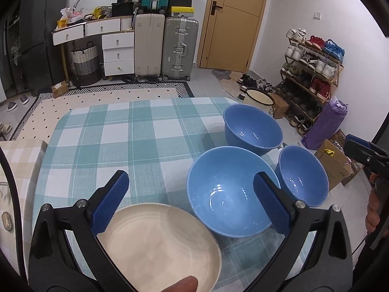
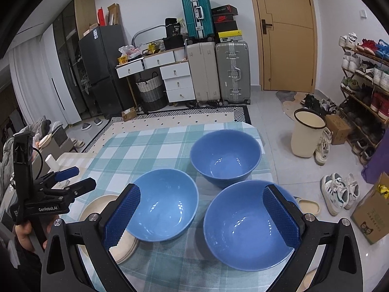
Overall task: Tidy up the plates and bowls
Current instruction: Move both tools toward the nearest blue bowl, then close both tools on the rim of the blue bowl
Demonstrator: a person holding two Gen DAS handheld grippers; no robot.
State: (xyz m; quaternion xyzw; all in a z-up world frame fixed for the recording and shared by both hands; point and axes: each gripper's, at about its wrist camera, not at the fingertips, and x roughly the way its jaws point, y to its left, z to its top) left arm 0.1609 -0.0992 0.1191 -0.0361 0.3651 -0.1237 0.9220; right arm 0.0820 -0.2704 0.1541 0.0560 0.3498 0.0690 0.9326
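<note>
Hovering low over a table point(image 1: 116, 131) draped in a teal-and-white check cloth, two hand-held grippers frame the crockery, both with jaws spread wide and gripping nothing. At the bottom of the left wrist view, the left gripper point(image 1: 190, 192) hangs above a cream plate point(image 1: 158, 245), its blue pads well apart; a fingertip shows at the lower edge. At the bottom of the right wrist view, the right gripper point(image 2: 201, 216) straddles two of the three blue bowls: the left bowl point(image 2: 161, 204) at centre and the right bowl point(image 2: 245, 228) at lower right, which lies nearest the table's edge. The left bowl sits just beside the cream plate, which from this side looks like a stack of plates, though their number cannot be counted. A third, far bowl point(image 2: 226, 155) stands behind the pair, toward the frame's middle. All three bowls are upright, empty and apart from one another. Beyond the table, a cream bucket point(image 2: 308, 133) stands on the floor at right. Three suitcases point(image 2: 218, 70) are stacked against the back wall, top centre.
</note>
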